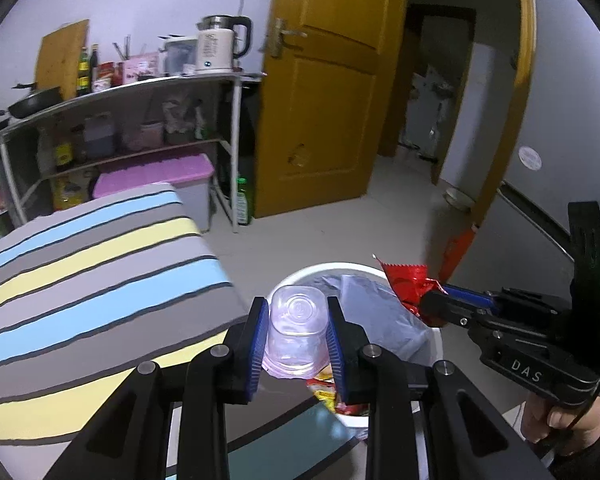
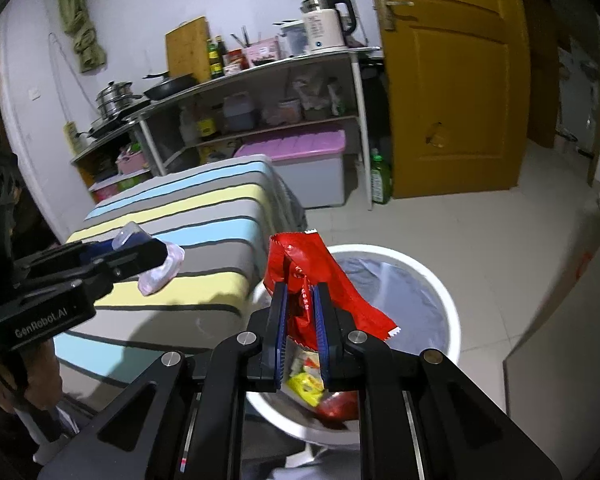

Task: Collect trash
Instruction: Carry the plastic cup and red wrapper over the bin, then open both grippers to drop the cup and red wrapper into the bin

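Left wrist view is showing a clear plastic cup, squashed and bottom-forward, being pinched between the blue pads of the left gripper at about 6 o'clock. Just beyond it, at 5 o'clock, a white trash bin with a grey liner is sitting on the tiled floor, yellow and red wrappers lying inside. At 3 o'clock the right gripper is clamping a crumpled red snack wrapper over the bin's far rim, its fingers pressed nearly together on the foil. Right wrist view is showing that wrapper hanging above the bin, and the left gripper with the cup at 9 o'clock. A striped mattress is lying at 9 o'clock, touching the bin. Farther off, a metal shelf rack with a kettle is standing at 11 o'clock, a yellow door at 12.
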The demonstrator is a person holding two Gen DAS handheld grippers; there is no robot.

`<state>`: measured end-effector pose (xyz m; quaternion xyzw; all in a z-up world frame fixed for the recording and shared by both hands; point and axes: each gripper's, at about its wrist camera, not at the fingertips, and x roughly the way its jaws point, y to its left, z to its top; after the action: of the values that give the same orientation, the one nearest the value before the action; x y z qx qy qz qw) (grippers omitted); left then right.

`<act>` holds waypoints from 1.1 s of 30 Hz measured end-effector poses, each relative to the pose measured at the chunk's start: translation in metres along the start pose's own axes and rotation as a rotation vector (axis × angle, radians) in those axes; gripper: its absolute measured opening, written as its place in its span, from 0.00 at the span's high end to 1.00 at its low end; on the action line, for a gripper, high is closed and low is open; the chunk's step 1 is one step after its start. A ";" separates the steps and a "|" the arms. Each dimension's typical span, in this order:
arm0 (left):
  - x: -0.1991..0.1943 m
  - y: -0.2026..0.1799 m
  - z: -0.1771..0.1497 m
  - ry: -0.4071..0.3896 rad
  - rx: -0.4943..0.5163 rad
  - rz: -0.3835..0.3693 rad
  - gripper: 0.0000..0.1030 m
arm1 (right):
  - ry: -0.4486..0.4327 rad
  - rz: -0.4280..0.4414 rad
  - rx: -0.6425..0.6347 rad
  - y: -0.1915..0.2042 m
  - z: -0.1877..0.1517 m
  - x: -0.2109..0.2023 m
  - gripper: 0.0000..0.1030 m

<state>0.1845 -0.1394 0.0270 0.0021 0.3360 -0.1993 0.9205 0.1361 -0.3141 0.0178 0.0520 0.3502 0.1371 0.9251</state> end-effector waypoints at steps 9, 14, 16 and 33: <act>0.039 -0.022 -0.003 0.048 0.028 -0.051 0.72 | 0.028 -0.025 0.040 -0.026 -0.007 0.009 0.87; 0.058 -0.026 -0.003 0.073 0.034 -0.059 0.72 | 0.041 -0.036 0.057 -0.037 -0.010 0.015 0.87; 0.063 -0.026 -0.003 0.080 0.036 -0.064 0.72 | 0.046 -0.040 0.064 -0.040 -0.012 0.018 0.87; 0.088 -0.019 -0.009 0.119 0.004 -0.063 0.69 | 0.070 -0.065 0.096 -0.049 -0.013 0.034 0.69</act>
<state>0.2335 -0.1884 -0.0319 0.0053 0.3899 -0.2282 0.8921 0.1620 -0.3510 -0.0229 0.0799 0.3901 0.0917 0.9127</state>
